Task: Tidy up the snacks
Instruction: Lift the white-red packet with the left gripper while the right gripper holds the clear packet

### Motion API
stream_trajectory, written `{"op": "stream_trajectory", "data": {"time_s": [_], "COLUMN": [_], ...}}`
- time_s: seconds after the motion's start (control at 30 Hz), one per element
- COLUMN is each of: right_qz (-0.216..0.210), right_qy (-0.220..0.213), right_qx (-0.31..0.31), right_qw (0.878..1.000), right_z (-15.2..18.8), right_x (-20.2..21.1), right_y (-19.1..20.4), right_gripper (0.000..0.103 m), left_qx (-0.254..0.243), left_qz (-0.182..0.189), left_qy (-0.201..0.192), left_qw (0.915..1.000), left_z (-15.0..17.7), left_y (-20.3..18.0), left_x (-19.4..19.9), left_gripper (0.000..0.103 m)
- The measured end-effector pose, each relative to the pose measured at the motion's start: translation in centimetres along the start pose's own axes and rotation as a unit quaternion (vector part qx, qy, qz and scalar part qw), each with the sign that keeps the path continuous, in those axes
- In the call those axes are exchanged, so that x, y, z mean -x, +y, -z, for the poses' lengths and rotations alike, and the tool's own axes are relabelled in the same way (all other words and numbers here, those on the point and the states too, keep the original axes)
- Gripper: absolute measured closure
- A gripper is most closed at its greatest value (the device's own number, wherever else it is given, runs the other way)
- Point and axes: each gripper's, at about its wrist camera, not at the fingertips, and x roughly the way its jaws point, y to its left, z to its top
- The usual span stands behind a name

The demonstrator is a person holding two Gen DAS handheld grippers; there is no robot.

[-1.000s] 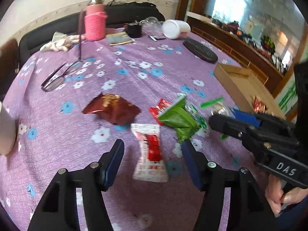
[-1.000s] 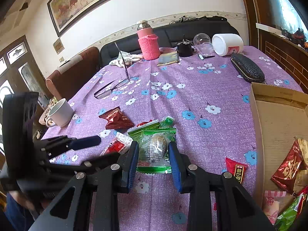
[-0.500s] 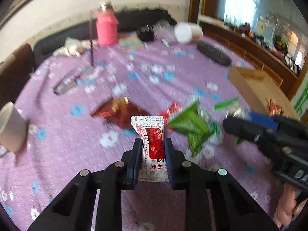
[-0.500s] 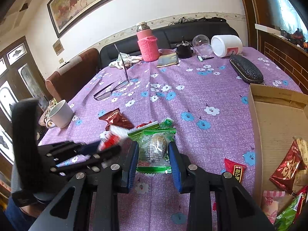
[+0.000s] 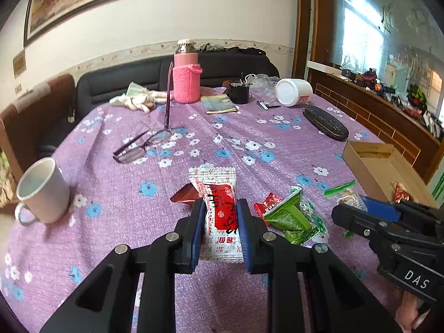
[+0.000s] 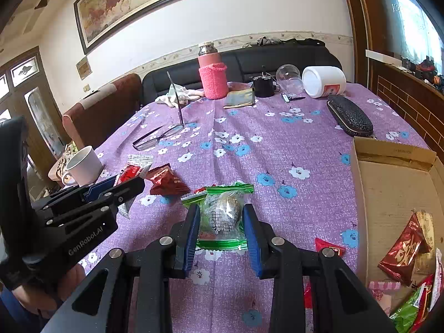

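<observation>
The left tongs are clamped on a white-and-red snack packet, which stands upright between the blue pads, lifted clear of the purple flowered table. The right tongs are closed on a clear, green-edged packet with a silvery lump inside; whether that packet is off the cloth cannot be told. Just beyond the left tongs a dark red packet lies on the table, and to its right a small red packet and a green packet lie touching. At the right edge of the table sits an open cardboard box with several snack packets in its near end. To the far left stand a white mug and a pair of glasses.
</observation>
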Motion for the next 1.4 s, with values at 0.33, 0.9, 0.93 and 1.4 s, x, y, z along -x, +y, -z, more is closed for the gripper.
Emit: {"op": "stream_trajectory", "data": {"time_s": [0.33, 0.9, 0.93, 1.4], "right_qz": [0.002, 0.004, 0.005, 0.012], "right_qy": [0.0, -0.005, -0.005, -0.012], "right_qx": [0.001, -0.008, -0.008, -0.021], "right_qw": [1.0, 1.0, 1.0, 1.0], "right_z": [0.0, -0.1, -0.1, 0.0], "right_x": [0.0, 0.1, 0.1, 0.1], "right_y": [0.1, -0.2, -0.2, -0.7], "right_gripper": [0.069, 0.069, 0.069, 0.069], "left_qx": [-0.031, -0.06, -0.061, -0.066], "left_qz": [-0.033, -0.055, -0.056, -0.06], "left_qy": [-0.025, -0.056, -0.058, -0.064], "left_qw": [0.9987, 0.9951, 0.9949, 0.994], "left_z": [0.1, 0.1, 0.1, -0.1], "left_y": [-1.1, -2.2, -2.2, -2.0], "left_x": [0.7, 1.8, 1.9, 2.1], "left_gripper": [0.08, 0.08, 0.08, 0.08]}}
